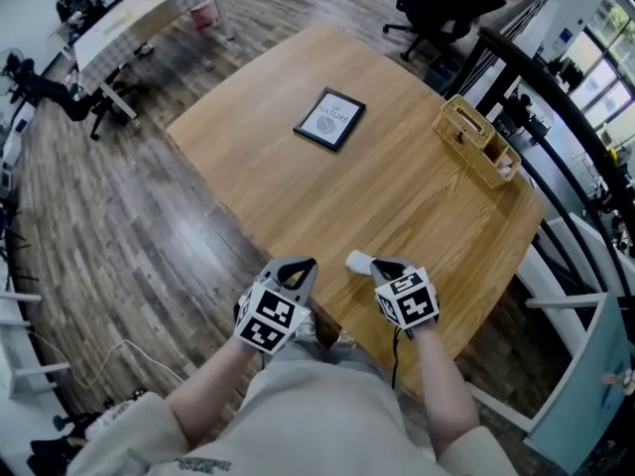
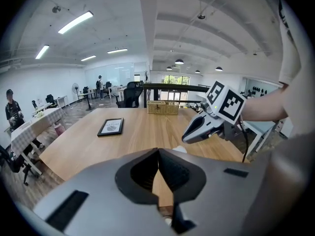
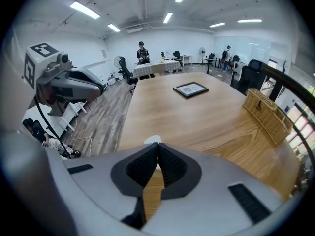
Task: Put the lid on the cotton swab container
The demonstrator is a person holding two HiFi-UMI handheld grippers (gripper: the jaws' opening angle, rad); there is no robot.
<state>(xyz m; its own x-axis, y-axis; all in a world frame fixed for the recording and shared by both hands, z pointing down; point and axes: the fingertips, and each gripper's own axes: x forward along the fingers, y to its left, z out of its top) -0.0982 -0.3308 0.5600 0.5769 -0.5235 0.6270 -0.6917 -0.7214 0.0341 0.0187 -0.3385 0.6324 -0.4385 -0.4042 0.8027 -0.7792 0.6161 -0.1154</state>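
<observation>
A small white round object [image 1: 357,261] lies on the wooden table [image 1: 397,186] near its front edge; whether it is the lid or the cotton swab container I cannot tell. My right gripper [image 1: 382,266] hovers just right of it, shut and empty. In the right gripper view the white object [image 3: 153,140] peeks out just beyond the closed tips [image 3: 158,144]. My left gripper [image 1: 301,267] is a little to its left, over the table's edge, also shut on nothing. The left gripper view shows the white object [image 2: 180,149] past the closed tips [image 2: 158,151] and below the right gripper [image 2: 191,132].
A black-framed picture [image 1: 329,119] lies mid-table. A wicker basket [image 1: 476,139] stands at the far right edge, next to a dark railing [image 1: 556,117]. Wooden floor lies to the left, with a checked-cloth table [image 1: 139,18] and office chairs far off.
</observation>
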